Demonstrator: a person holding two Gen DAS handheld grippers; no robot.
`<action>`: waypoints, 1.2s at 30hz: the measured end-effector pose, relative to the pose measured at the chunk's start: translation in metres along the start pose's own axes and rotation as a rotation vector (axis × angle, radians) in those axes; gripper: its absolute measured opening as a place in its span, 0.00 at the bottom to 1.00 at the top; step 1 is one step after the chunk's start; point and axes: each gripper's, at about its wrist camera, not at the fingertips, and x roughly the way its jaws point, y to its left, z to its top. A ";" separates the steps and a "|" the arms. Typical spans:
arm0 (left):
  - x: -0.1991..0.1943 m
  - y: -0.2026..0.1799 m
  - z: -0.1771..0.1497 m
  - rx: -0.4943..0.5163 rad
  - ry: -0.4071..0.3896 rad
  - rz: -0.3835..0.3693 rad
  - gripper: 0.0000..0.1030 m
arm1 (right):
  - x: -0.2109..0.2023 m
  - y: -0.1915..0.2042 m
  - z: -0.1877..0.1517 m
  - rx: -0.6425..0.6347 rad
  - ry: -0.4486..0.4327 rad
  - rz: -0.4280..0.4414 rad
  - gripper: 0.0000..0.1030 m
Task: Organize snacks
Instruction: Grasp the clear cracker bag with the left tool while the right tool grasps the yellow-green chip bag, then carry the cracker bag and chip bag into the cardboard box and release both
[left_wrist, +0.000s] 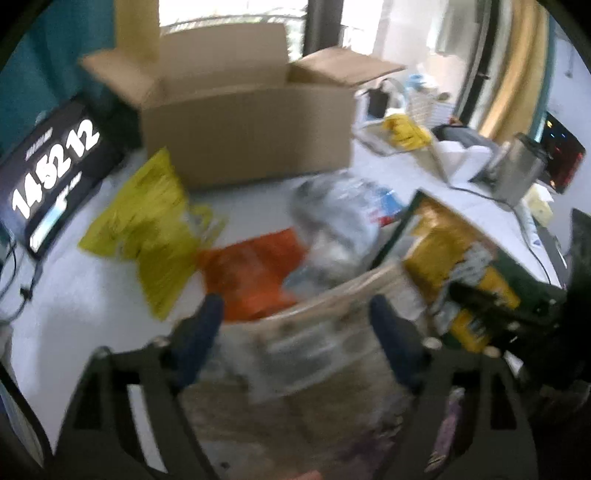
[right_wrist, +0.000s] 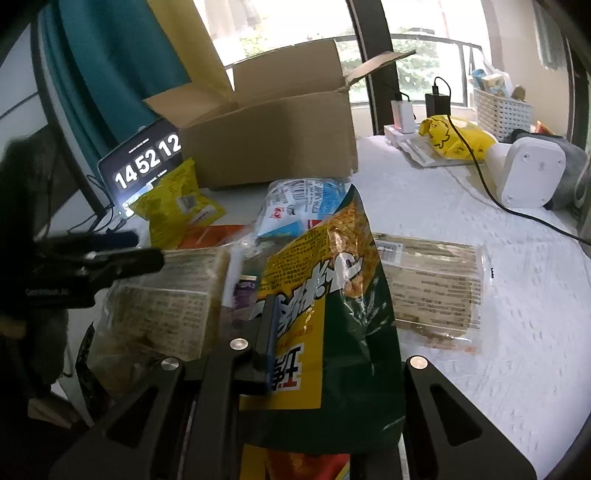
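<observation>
My right gripper (right_wrist: 306, 332) is shut on a green and yellow snack bag (right_wrist: 332, 314) and holds it upright above the table; the bag also shows in the left wrist view (left_wrist: 465, 266). My left gripper (left_wrist: 295, 321) is open, its fingers either side of a clear pack of brown biscuits (left_wrist: 317, 332), which also shows in the right wrist view (right_wrist: 162, 295). An open cardboard box (left_wrist: 243, 125) stands at the back. A yellow bag (left_wrist: 147, 225), an orange bag (left_wrist: 251, 269) and a white-blue bag (left_wrist: 340, 221) lie before it.
A tablet showing a clock (right_wrist: 147, 162) leans left of the box (right_wrist: 273, 136). Another flat brown pack (right_wrist: 432, 284) lies on the white table (right_wrist: 498, 332). A white device (right_wrist: 528, 173), black cable, yellow bag (right_wrist: 450, 140) and white basket (right_wrist: 498, 110) sit at the back right.
</observation>
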 end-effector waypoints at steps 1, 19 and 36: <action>0.009 0.006 -0.001 -0.011 0.014 0.001 0.83 | 0.000 0.000 0.000 0.001 0.001 0.000 0.17; 0.024 -0.027 -0.013 0.181 0.151 -0.282 0.85 | 0.004 0.006 0.004 -0.020 0.006 -0.028 0.17; -0.038 -0.057 -0.045 0.575 0.095 -0.270 0.88 | -0.047 -0.004 0.009 0.006 -0.127 -0.117 0.17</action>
